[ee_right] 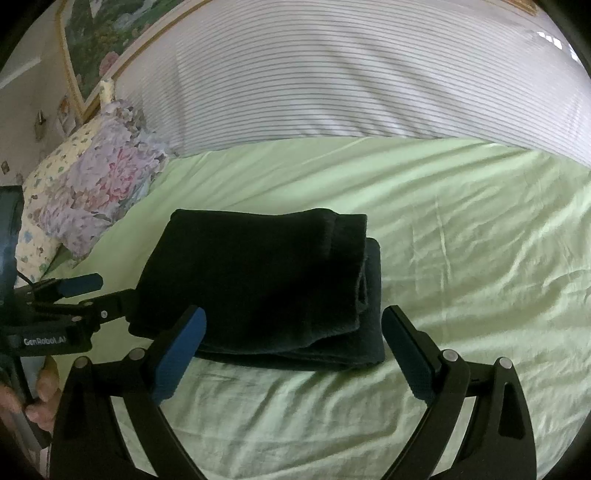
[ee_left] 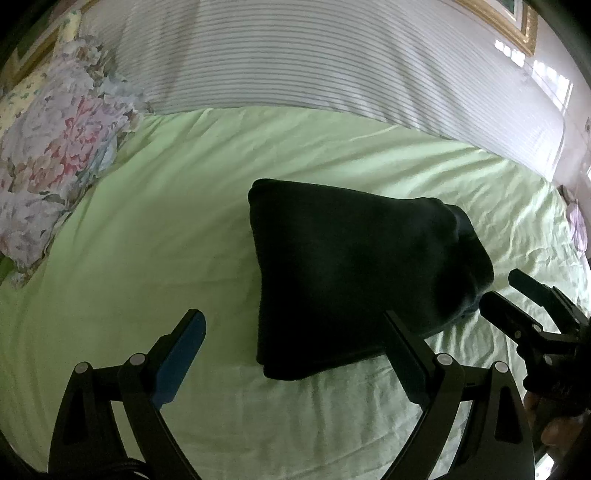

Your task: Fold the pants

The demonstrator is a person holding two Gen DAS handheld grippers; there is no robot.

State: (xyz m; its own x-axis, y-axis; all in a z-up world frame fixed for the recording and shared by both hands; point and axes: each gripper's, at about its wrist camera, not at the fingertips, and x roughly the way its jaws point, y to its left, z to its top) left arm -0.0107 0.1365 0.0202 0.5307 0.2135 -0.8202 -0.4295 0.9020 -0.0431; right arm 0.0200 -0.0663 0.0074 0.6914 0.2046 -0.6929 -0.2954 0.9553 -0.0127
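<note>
The black pants (ee_left: 354, 273) lie folded into a compact stack on the green bed sheet (ee_left: 166, 221); they also show in the right wrist view (ee_right: 266, 288). My left gripper (ee_left: 293, 325) is open and empty, just in front of the stack's near left edge. My right gripper (ee_right: 293, 321) is open and empty, its fingers either side of the stack's near edge. The right gripper (ee_left: 506, 291) shows at the right of the left wrist view. The left gripper (ee_right: 107, 291) shows at the left of the right wrist view, beside the stack.
A floral pillow (ee_left: 55, 158) lies at the left of the bed; it also shows in the right wrist view (ee_right: 96, 192). A striped white cover (ee_left: 314, 62) runs along the far side. A framed picture (ee_right: 107, 33) hangs on the wall.
</note>
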